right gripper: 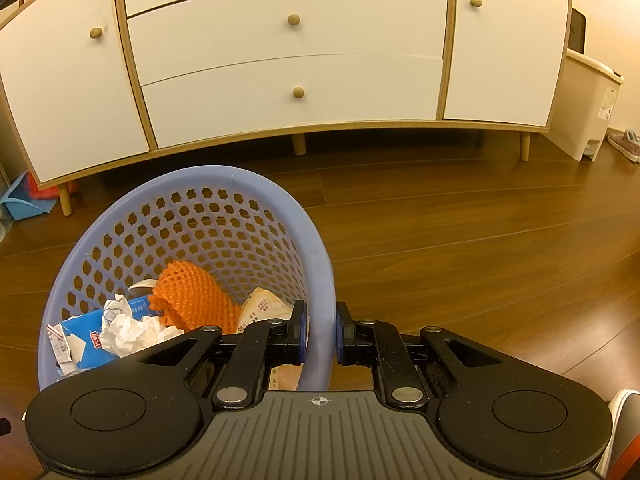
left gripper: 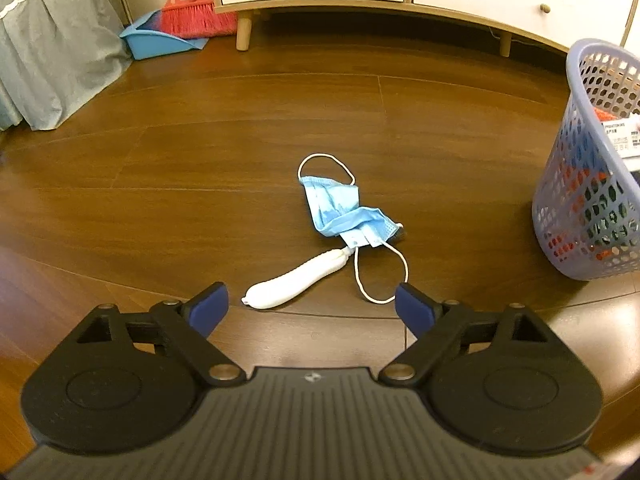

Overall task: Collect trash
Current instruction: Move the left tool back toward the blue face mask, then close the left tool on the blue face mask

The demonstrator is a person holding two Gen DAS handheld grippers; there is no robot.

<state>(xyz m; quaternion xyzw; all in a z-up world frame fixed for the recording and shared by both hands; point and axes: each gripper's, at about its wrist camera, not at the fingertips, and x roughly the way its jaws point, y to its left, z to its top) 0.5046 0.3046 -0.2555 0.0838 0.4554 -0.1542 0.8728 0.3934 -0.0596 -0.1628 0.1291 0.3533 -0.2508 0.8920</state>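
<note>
Lying just ahead of the spread-open left gripper [left gripper: 311, 300], the white tube [left gripper: 294, 280] was angled toward the face mask [left gripper: 344, 210]; the basket [right gripper: 320, 264] rim was clamped by the right gripper [right gripper: 322, 334].

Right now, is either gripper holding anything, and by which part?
The right gripper is clamped on the purple basket by its rim, one finger inside and one outside. The left gripper is open and holds nothing.

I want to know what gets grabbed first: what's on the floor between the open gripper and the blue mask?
In the left wrist view, a white tube-shaped piece lies between the left gripper and the mask, its far end tucked under it.
</note>
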